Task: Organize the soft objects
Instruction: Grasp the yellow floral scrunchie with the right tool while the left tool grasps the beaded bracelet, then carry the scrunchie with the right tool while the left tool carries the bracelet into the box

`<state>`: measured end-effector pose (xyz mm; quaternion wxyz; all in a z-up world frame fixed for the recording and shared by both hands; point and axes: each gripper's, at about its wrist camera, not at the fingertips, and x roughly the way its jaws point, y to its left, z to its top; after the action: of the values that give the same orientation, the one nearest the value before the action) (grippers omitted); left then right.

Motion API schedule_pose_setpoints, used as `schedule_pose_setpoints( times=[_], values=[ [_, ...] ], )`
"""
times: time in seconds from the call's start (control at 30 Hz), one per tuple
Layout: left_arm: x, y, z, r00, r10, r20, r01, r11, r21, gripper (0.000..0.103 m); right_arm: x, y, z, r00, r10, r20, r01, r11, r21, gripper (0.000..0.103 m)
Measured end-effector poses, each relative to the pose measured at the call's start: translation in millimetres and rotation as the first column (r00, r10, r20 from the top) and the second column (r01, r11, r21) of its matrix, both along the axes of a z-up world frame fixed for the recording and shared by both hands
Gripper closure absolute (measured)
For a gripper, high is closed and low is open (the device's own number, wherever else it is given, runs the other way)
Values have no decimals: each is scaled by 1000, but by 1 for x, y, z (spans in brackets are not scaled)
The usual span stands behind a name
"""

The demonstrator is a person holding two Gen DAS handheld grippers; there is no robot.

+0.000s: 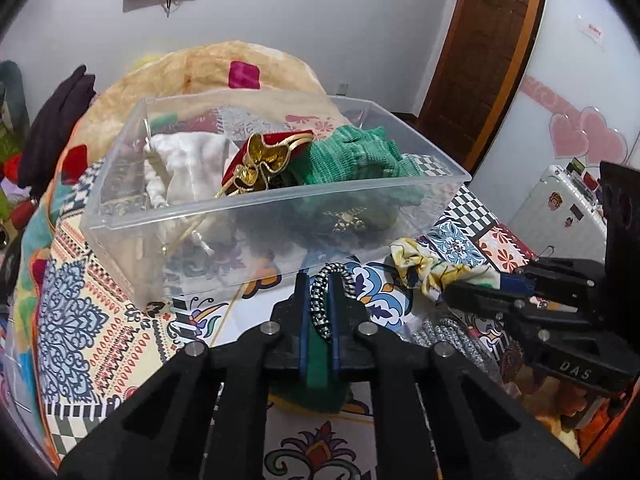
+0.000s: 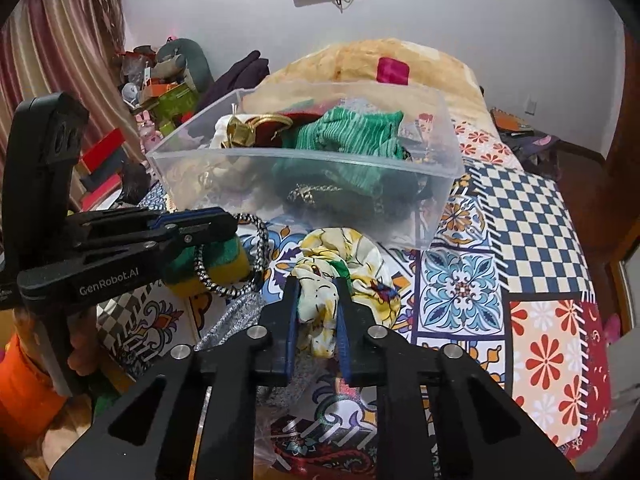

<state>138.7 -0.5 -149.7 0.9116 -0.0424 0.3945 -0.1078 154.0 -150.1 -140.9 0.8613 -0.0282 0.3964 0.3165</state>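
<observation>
Both claws are nearly closed. Left gripper (image 1: 320,280) pinches a black-and-white braided cord (image 1: 322,304); right gripper (image 2: 318,284) clamps a yellow floral scrunchie (image 2: 340,272), clear bin (image 2: 304,160) at twelve o'clock.

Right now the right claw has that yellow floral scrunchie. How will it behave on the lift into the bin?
Probably floppy: the yellow floral scrunchie bunches and folds between the right claw fingers. Likely light, being thin satiny cloth. It may slip or snag, since loose ruffles hang outside the grip near the clear bin.
</observation>
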Motion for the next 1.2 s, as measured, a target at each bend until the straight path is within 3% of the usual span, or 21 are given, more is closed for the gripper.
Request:
schedule_pose_setpoints(
  times=[0.43,0.83,1.0,1.2],
  values=[
    [-29,8,46,990,5,139,-3,1000,-11,97,-7,-16,33,995,-41,87,35,998,61,90],
    [-26,30,99,957,91,275,-88,996,-21,97,4,-9,89,972,-73,223,44,990,136,90],
    [-8,39,101,947,137,291,-142,990,-4,97,22,10,99,962,-77,263,41,990,138,90],
    [18,46,85,947,182,266,-196,980,25,97,46,32,89,969,-60,238,32,993,118,90]
  ],
)
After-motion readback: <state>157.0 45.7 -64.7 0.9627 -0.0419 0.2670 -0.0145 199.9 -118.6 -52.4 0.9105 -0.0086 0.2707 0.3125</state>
